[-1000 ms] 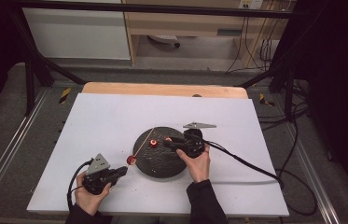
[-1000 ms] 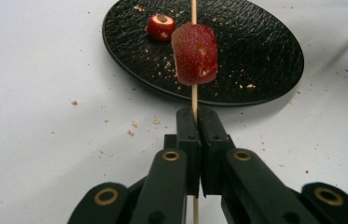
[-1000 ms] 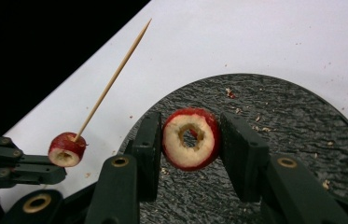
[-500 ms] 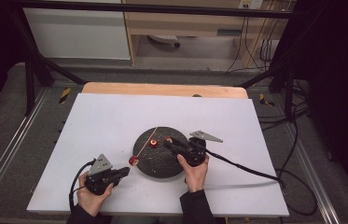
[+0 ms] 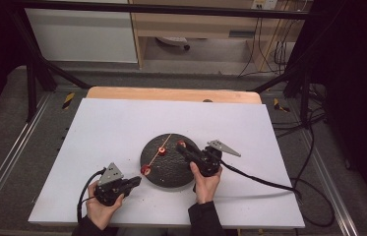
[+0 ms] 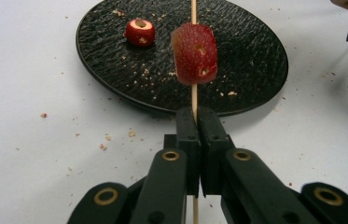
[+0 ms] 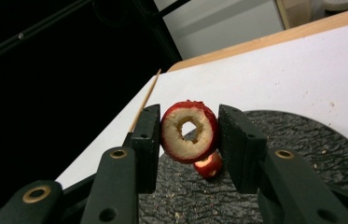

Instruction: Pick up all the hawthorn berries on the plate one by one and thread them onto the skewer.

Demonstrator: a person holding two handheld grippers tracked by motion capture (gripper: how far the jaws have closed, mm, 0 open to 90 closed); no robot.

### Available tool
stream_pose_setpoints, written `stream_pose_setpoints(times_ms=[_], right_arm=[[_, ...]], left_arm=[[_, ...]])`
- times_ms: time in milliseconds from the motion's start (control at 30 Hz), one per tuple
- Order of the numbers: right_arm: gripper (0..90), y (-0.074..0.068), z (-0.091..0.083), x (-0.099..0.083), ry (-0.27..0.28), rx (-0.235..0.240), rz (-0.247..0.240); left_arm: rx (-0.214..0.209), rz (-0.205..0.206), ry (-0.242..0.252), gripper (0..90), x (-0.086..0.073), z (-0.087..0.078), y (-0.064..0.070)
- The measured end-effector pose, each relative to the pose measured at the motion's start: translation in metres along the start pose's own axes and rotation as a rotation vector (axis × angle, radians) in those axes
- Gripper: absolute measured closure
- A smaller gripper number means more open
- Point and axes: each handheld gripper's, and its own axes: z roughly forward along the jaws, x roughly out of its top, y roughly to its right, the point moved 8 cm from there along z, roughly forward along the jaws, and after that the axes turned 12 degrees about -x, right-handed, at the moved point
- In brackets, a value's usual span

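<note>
Left claw [image 5: 133,182]: jaws closed tight on the skewer [image 6: 193,100], near its lower end; hand rests low at the near-left of the bench [image 5: 97,128]. Skewer runs from the claw up and across the plate [image 5: 168,169], tip pointing away.

Fruit count, left to right:
- Piece 1 [image 6: 194,53]: already threaded, sits on the skewer a little way above the left jaws, over the near rim of the plate. In the high view it shows as the red bit at the plate's left edge [image 5: 145,170].
- Piece 2 [image 6: 139,32]: small red piece farther up; in the high view it lies on the skewer line [image 5: 162,150]. Cannot tell whether it is threaded or just lying on the plate under the stick.
- Piece 3 [image 7: 189,131]: held between the jaws of the right claw [image 7: 188,140], a hollow-cored ring facing the camera, above the plate's right part. Left jaw touches it; a slim gap seems to show at the right jaw, so the grip looks light.

Judgement: partway. One piece surely on, one doubtful, one in the right claw not yet on the stick. Skewer tip [image 7: 157,72] is well apart from the ring's hole. Left to do: line the hole up with the tip, push on, slide down toward piece 1
</note>
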Motion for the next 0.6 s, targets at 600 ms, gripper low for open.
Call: stream_pose_setpoints(times_ms=[600], right_arm=[[61.0,0.001,0.000,0.030,0.142,0.016,0.065]], left_arm=[[-0.017,0.016,0.001,88.1,0.003,0.010,0.012]])
